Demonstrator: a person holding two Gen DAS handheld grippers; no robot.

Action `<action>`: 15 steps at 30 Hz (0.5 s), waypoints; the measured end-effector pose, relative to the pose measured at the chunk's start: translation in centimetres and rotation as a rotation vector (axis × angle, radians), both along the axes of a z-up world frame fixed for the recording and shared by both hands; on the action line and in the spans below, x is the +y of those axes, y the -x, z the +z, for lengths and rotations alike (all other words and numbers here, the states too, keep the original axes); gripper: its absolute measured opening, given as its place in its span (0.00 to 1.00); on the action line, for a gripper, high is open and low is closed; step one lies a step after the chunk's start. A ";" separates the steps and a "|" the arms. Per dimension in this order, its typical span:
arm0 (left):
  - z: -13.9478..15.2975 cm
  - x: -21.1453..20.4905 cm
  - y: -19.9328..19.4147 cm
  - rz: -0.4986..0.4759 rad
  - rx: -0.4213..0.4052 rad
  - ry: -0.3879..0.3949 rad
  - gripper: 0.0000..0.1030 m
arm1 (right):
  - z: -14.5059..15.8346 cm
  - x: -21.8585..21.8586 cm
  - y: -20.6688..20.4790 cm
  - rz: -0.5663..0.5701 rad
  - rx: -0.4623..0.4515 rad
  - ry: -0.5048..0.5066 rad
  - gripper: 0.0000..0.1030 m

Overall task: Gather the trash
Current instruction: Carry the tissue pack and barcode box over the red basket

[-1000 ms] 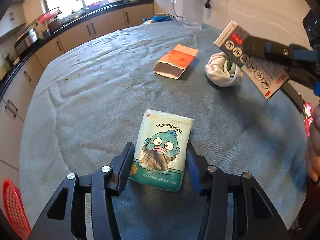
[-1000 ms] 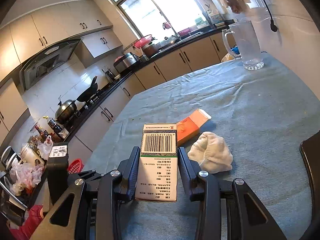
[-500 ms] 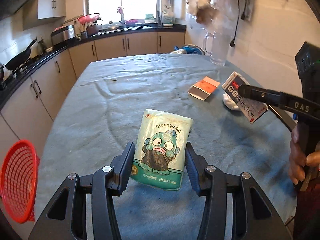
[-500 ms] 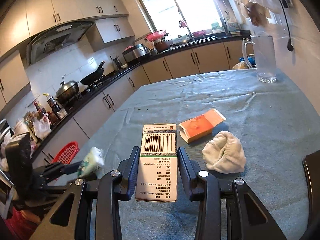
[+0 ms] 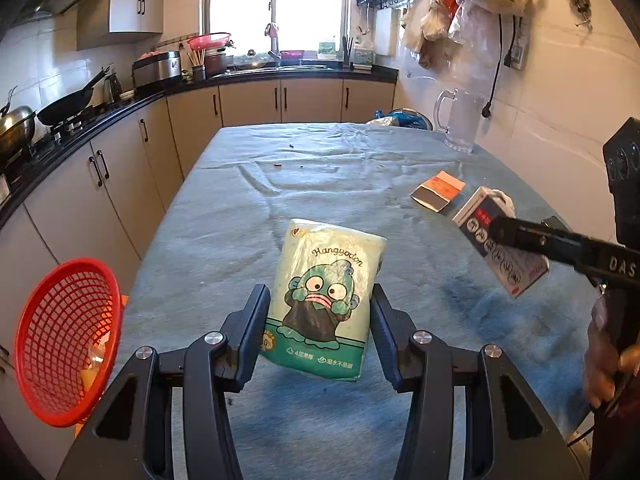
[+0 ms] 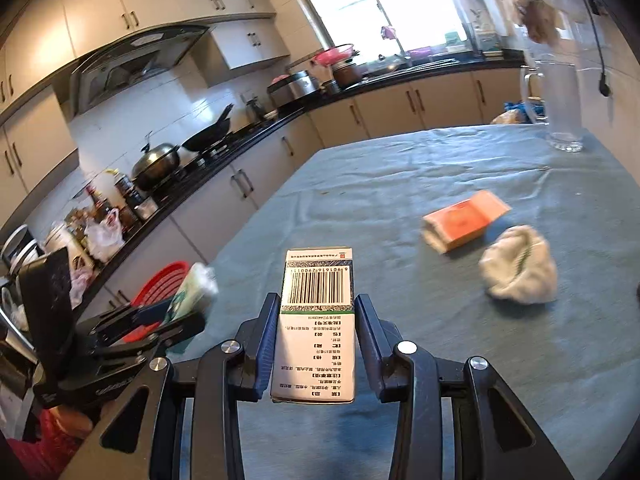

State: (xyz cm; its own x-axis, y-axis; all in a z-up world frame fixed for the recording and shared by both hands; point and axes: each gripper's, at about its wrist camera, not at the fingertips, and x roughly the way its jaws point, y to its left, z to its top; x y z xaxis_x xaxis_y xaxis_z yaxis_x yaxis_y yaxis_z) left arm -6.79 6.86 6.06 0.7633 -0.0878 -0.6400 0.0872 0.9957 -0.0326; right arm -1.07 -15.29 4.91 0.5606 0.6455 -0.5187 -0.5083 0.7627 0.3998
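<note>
Two grippers each clamp one piece of trash above the table (image 5: 224, 216). Left gripper (image 5: 320, 332), jaws part-open, pinches a tissue pack (image 5: 326, 300) by its sides. Right gripper (image 6: 316, 344) grips a barcoded box (image 6: 316, 324) the same way. A red basket (image 5: 64, 340) sits off the table's left edge. An orange box (image 6: 464, 224) and white sock (image 6: 520, 272) lie on the cloth.

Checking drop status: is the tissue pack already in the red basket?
No, the tissue pack is clamped in the left gripper over the table, with the red basket off its edge.
</note>
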 end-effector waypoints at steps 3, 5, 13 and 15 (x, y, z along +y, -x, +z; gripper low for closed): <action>0.1 0.9 0.7 0.017 -0.014 0.000 0.47 | 0.2 1.3 0.4 0.013 0.000 0.013 0.40; 0.2 1.5 0.9 0.024 -0.020 0.004 0.47 | 0.3 2.0 0.6 0.021 0.003 0.014 0.40; 0.4 4.3 1.9 0.054 -0.041 0.035 0.47 | 0.8 5.3 1.5 0.061 0.007 0.034 0.40; 0.5 5.0 2.1 0.065 -0.048 0.046 0.47 | 0.9 6.1 1.6 0.069 0.007 0.043 0.40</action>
State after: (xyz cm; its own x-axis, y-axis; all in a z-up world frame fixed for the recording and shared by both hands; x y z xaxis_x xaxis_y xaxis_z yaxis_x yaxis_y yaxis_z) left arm -8.92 11.87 6.57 0.7979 -0.0660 -0.5992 0.0254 0.9968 -0.0760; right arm -2.63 -9.21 5.80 0.5118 0.6591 -0.5510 -0.5571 0.7429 0.3712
